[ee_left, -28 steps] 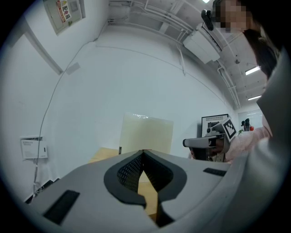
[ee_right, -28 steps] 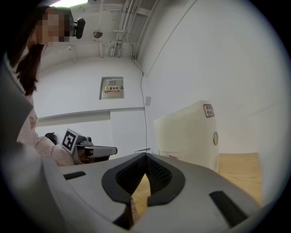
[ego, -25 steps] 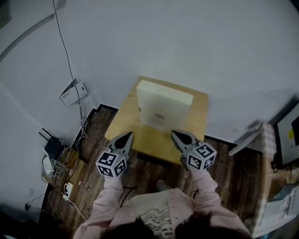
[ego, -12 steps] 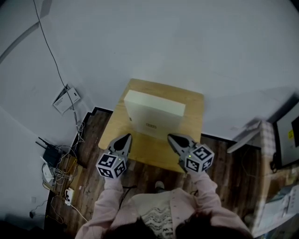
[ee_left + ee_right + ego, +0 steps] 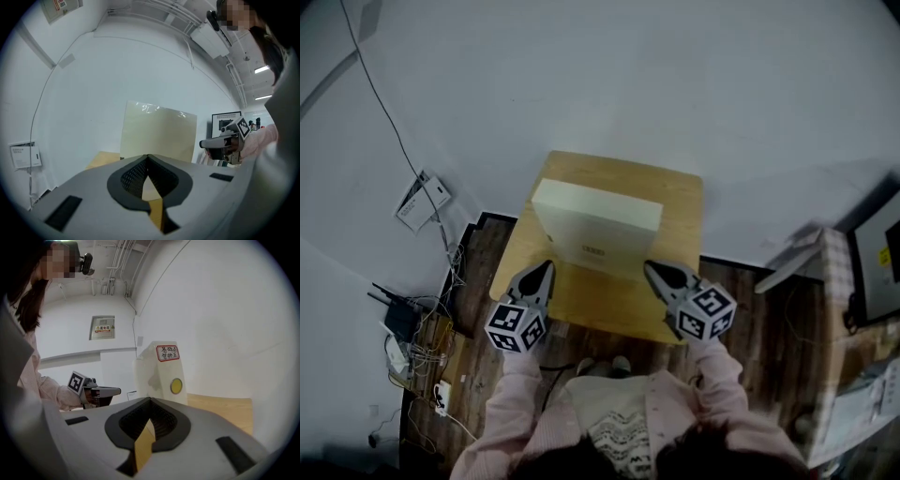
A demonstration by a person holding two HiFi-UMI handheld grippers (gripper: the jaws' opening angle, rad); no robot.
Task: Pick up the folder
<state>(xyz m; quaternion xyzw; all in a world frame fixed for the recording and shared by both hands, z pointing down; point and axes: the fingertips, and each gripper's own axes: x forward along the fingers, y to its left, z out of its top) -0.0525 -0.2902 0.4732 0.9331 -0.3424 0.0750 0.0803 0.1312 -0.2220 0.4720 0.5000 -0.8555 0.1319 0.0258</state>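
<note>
A white box folder (image 5: pixel 596 228) stands upright on a small wooden table (image 5: pixel 680 202), its labelled spine facing me. My left gripper (image 5: pixel 547 266) is shut and empty, its tip just short of the folder's front left corner. My right gripper (image 5: pixel 650 268) is also shut and empty, near the front right corner. The left gripper view has the folder's broad cream side (image 5: pixel 159 133) ahead of the closed jaws (image 5: pixel 148 156). The right gripper view has the spine (image 5: pixel 165 373), with a red label and a yellow dot, beyond the closed jaws (image 5: pixel 150 399).
The table stands against a white wall. Cables and a router (image 5: pixel 401 323) lie on the dark wood floor at the left. A paper sign (image 5: pixel 422 200) hangs low on the left wall. A desk with a monitor (image 5: pixel 874 272) is at the right.
Both grippers have come closer to the folder's front corners, and both stay shut. The head view has shifted, so table and folder sit lower and further left in it.
</note>
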